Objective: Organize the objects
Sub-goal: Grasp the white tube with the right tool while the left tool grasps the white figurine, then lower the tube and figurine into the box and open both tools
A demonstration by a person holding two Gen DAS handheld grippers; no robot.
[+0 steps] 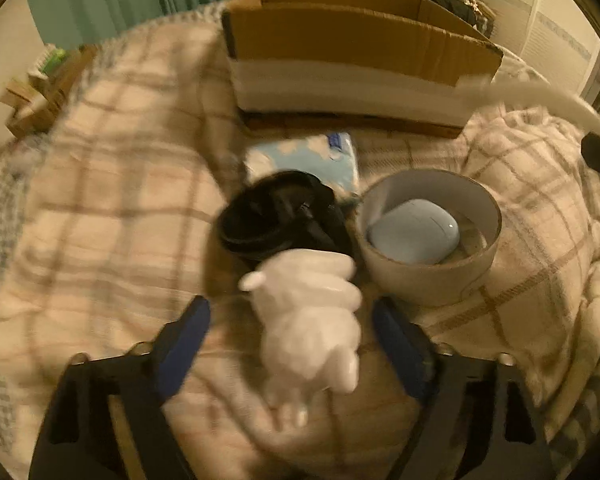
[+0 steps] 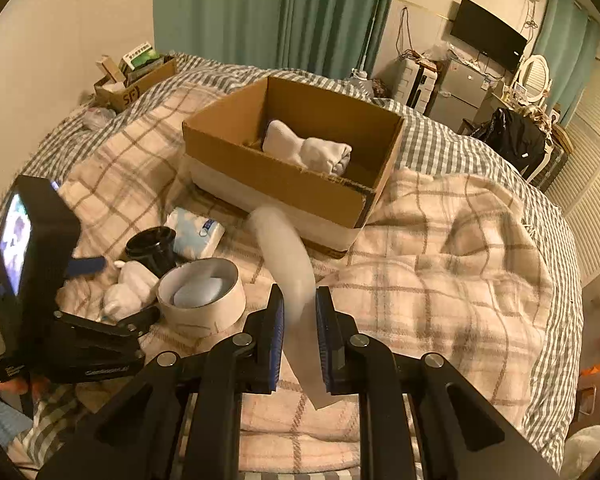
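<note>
Nearest, right gripper (image 2: pixel 298 336) clamped on one blurred white paper strip (image 2: pixel 290 264); left gripper (image 1: pixel 290 344) spread around one white plush toy (image 1: pixel 312 320). Beyond: one black cup (image 1: pixel 268 216), one cardboard ring (image 1: pixel 428 236), one brown box (image 2: pixel 300 152).

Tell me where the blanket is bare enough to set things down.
Free: the plaid blanket right of the cardboard box, and the stretch left of the black cup. Crowded: in front of the box, where the cup, tissue pack, white figurine and tape roll cluster.
</note>
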